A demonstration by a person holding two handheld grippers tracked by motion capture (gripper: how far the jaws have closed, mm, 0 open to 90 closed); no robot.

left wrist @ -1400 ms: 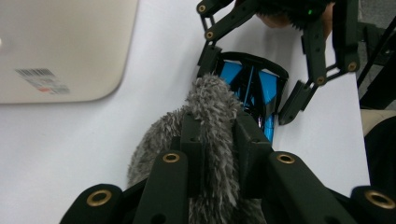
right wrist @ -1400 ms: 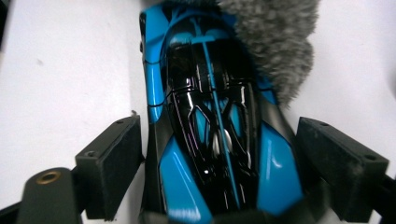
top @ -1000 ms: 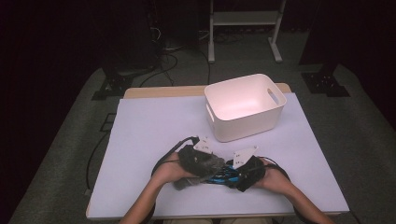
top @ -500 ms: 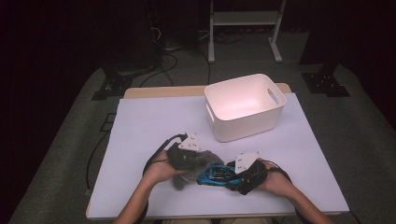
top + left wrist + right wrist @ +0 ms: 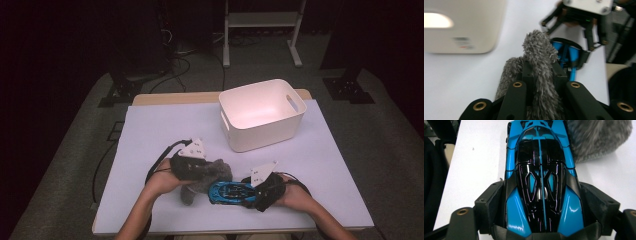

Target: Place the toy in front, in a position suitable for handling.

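Note:
A grey plush toy sits near the table's front edge, and my left gripper is shut on it. In the left gripper view its fur bulges up between the black fingers. Right beside it lies a blue and black toy car, nose toward the plush. My right gripper is shut on the car's rear. The right gripper view looks along the car's roof, both pads pressed on its flanks, with the plush at the upper right.
A white plastic bin with handle cut-outs stands open and empty at the back right of the white table cover. In the left gripper view its wall is at the upper left. Both forearms enter from the front edge.
My left gripper has closed on the plush toy and risen slightly, shifting a little left. The right gripper and the car have stayed put.

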